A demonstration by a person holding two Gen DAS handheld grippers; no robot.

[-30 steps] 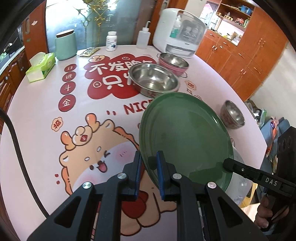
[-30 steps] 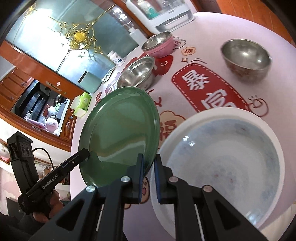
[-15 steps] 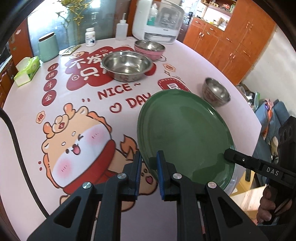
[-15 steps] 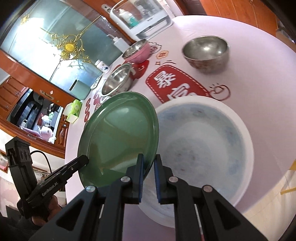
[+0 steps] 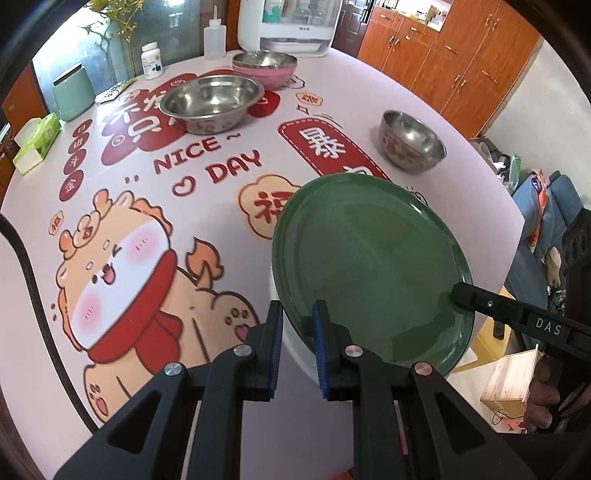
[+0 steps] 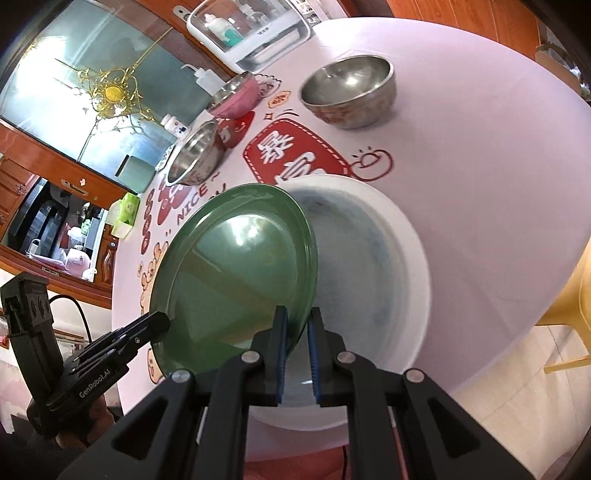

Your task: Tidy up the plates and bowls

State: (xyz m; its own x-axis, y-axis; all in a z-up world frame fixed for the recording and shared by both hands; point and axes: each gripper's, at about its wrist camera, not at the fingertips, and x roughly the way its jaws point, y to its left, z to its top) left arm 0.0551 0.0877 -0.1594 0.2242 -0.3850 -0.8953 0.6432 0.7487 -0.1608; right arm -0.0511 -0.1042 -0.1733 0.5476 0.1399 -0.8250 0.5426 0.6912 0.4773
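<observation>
A green plate [image 5: 369, 266] [image 6: 236, 273] is held by both grippers at opposite rims, over a large white plate [image 6: 373, 266] near the table's front edge. My left gripper [image 5: 298, 325] is shut on the near rim; it also shows in the right wrist view [image 6: 162, 321]. My right gripper [image 6: 296, 332] is shut on the other rim; it shows in the left wrist view [image 5: 458, 290]. A small steel bowl [image 5: 412, 146] [image 6: 349, 92], a wide steel bowl [image 5: 210, 101] [image 6: 195, 155] and a pink bowl [image 5: 264, 66] [image 6: 236, 98] stand farther back.
The round table [image 5: 110, 177] has a printed cartoon cloth. At its far edge stand a white dish appliance [image 5: 288, 22], a squeeze bottle [image 5: 213, 37], a pill bottle [image 5: 152, 61], a green canister [image 5: 74, 92] and a tissue box [image 5: 37, 142]. Wooden cabinets [image 5: 443, 55] lie beyond.
Both grippers have carried the green plate right and toward the table's front edge, lower over the white plate. Both grips are unchanged.
</observation>
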